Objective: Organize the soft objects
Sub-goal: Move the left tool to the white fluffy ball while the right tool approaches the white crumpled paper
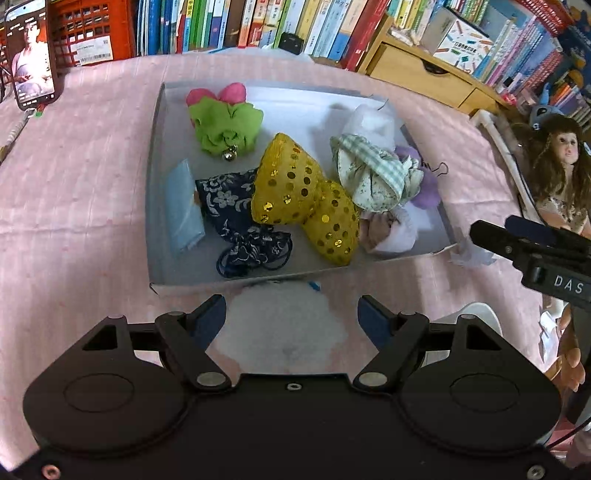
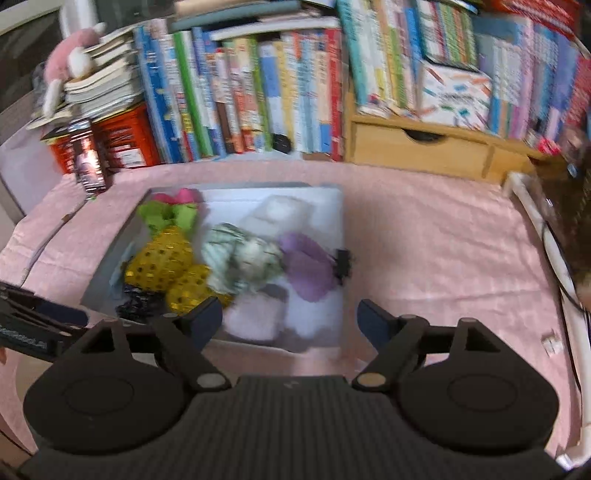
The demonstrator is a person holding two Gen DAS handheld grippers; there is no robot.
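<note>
A shallow grey box (image 1: pixel 155 155) on the pink tablecloth holds several soft things: a green and pink cloth flower (image 1: pixel 225 125), a yellow sequined cloth (image 1: pixel 303 195), a navy floral cloth (image 1: pixel 236 218), a light blue pad (image 1: pixel 183 210), a green checked bundle (image 1: pixel 373 173), and white and purple pieces (image 1: pixel 395 229). A white fluffy patch (image 1: pixel 284 328) lies on the cloth just before the box, between the open fingers of my left gripper (image 1: pixel 291 317). My right gripper (image 2: pixel 291 321) is open and empty over the box's near right corner (image 2: pixel 332 332); it also shows in the left wrist view (image 1: pixel 491 236).
Rows of books (image 1: pixel 258 22) and a wooden drawer unit (image 1: pixel 417 74) stand behind the table. A phone (image 1: pixel 31 55) leans at the far left beside an orange crate (image 1: pixel 92 33). A doll (image 1: pixel 557 166) sits at the right edge. A small white scrap (image 1: pixel 472 254) lies by the box.
</note>
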